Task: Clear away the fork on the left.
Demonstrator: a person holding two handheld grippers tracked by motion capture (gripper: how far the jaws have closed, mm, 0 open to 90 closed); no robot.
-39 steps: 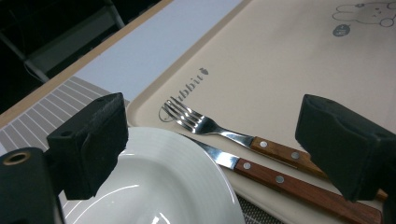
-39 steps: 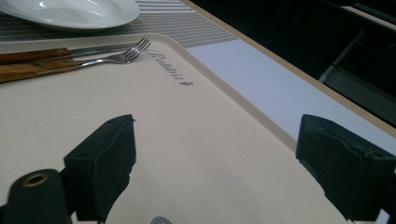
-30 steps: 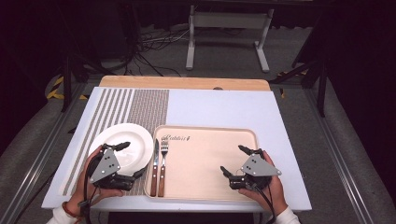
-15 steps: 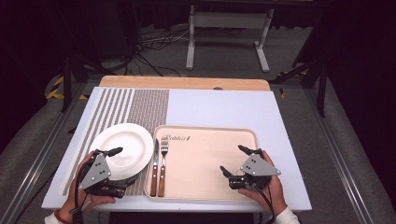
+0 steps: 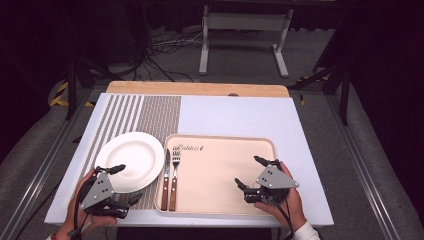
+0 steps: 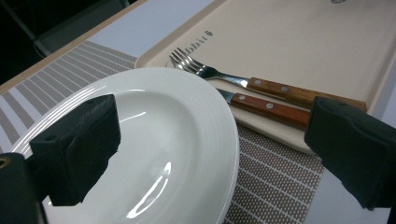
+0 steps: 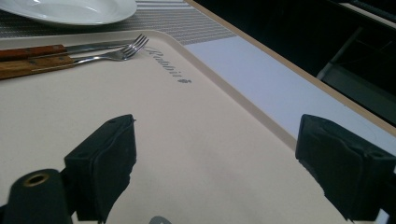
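A white plate (image 5: pixel 130 155) rests on a striped placemat (image 5: pixel 145 115) at the left. Beside it lies a beige tray (image 5: pixel 225 145), with a wooden-handled knife (image 5: pixel 165 172) and fork (image 5: pixel 174 172) side by side along its left edge. My left gripper (image 5: pixel 127 183) is open at the plate's near rim, holding nothing. In the left gripper view the plate (image 6: pixel 154 154) spans the gap between the jaws, with the fork (image 6: pixel 224 77) and knife (image 6: pixel 266 105) beyond. My right gripper (image 5: pixel 248 171) is open over the tray's bare right part (image 7: pixel 187 140), holding nothing.
The white table board (image 5: pixel 240 117) extends behind the tray to a wooden far edge (image 5: pixel 200 88). In the right gripper view the fork (image 7: pixel 107 53), knife (image 7: pixel 32 50) and plate (image 7: pixel 70 9) lie far off at upper left. The floor beyond holds cables and a metal stand (image 5: pixel 245 30).
My left gripper has drawn back toward the table's near edge, away from the plate's middle. The right gripper has stayed in place, still open.
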